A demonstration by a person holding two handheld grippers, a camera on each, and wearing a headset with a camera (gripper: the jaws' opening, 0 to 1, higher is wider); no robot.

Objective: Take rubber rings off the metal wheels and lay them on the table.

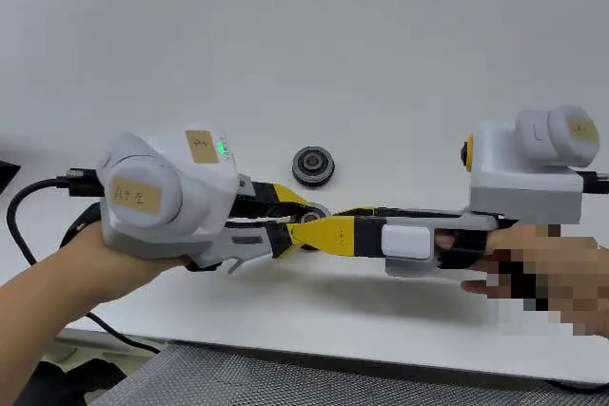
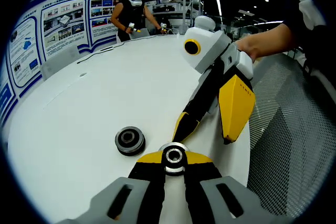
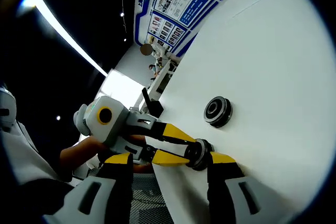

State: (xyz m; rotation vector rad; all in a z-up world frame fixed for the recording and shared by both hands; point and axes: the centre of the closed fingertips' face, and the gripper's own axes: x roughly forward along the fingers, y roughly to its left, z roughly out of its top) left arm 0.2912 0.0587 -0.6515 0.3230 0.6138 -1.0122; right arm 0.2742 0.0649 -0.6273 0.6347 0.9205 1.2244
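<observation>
Two wheels | held wheel (image 2: 174, 157) clamped in left gripper (image 1: 303, 220) above table (image 1: 400, 316); second wheel (image 1: 312, 165) rests beyond | right gripper (image 3: 173, 158) spread wide beside held wheel | step: ring removal, likely starting | next: pinch rubber, peel off.

In the middle of the head view, the left claw (image 1: 303, 222) reaches in from the left and the right claw (image 1: 322, 222) from the right. They meet above the near part of the surface (image 1: 428, 282), with 1 wheel (image 1: 311, 217) between the left claw's jaws. A 2nd wheel (image 1: 312, 165) lies on the surface just behind them, apart from both claws.
</observation>
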